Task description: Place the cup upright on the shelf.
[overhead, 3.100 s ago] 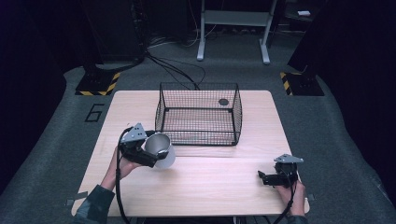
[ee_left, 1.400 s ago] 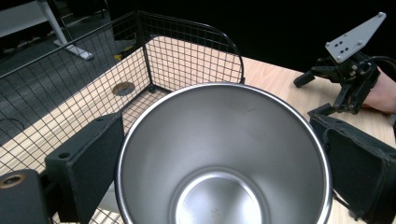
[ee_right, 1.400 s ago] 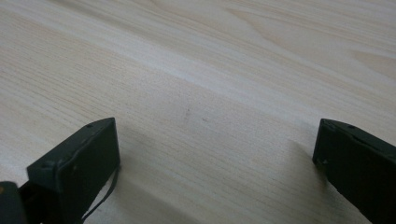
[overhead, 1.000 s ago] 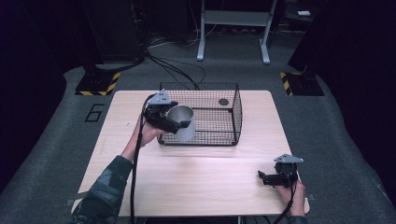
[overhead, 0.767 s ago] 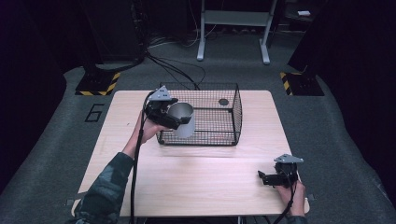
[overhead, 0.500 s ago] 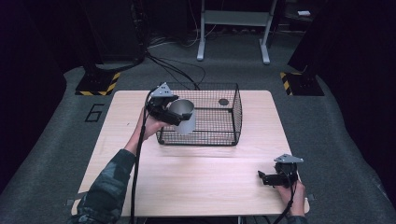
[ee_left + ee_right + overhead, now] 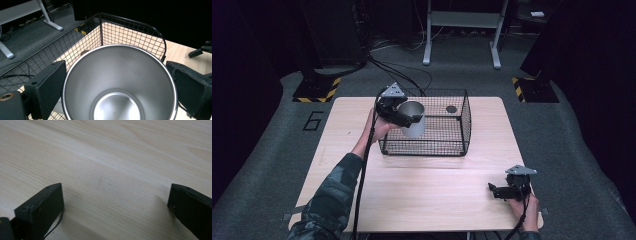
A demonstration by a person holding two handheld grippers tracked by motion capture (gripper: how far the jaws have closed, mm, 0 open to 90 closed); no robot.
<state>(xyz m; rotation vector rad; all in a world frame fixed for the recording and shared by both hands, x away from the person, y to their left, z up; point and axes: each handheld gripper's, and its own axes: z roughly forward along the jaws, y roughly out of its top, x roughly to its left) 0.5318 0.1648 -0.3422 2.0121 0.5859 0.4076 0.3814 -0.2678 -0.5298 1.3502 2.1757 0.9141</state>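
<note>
Above the wire basket's (image 7: 427, 125) near-left corner, the left tongs (image 7: 404, 117) clamp the steel cup (image 7: 413, 119) by its sides. Lower it straight inside, clear of the rim, before releasing. Right tongs (image 7: 507, 191) rest wide open on the desk (image 7: 437, 190), well apart from the basket.

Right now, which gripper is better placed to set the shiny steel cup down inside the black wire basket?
Left. The left gripper grips the steel cup at the wire basket's rim; the right gripper rests open on the wooden table.
</note>
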